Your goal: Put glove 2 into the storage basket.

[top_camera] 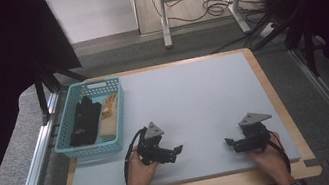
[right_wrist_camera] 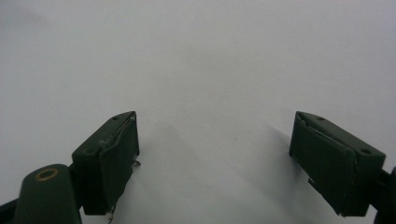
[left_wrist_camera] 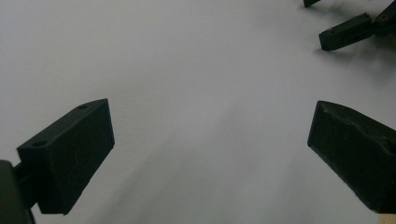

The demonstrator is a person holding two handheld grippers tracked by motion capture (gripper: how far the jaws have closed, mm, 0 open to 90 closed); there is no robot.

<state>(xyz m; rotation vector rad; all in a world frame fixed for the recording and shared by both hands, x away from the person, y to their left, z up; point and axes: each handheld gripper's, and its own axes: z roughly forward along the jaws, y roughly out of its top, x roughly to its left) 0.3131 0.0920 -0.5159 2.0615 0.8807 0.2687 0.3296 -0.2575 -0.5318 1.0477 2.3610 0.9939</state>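
My left gripper rests low over the pale grey table mat, near the front left, held by a hand. Its jaws stand wide apart in the left gripper view with only bare mat between them. My right gripper sits at the front right, pointing left toward the other one. In the right gripper view its jaws are also spread, and nothing lies between them. The tips of the right gripper show at the top right of the left gripper view.
A light blue plastic basket stands at the table's left edge, holding a black glove-like item and a tan and yellow item. Metal rails run along both table sides. A desk frame and cables stand on the floor behind.
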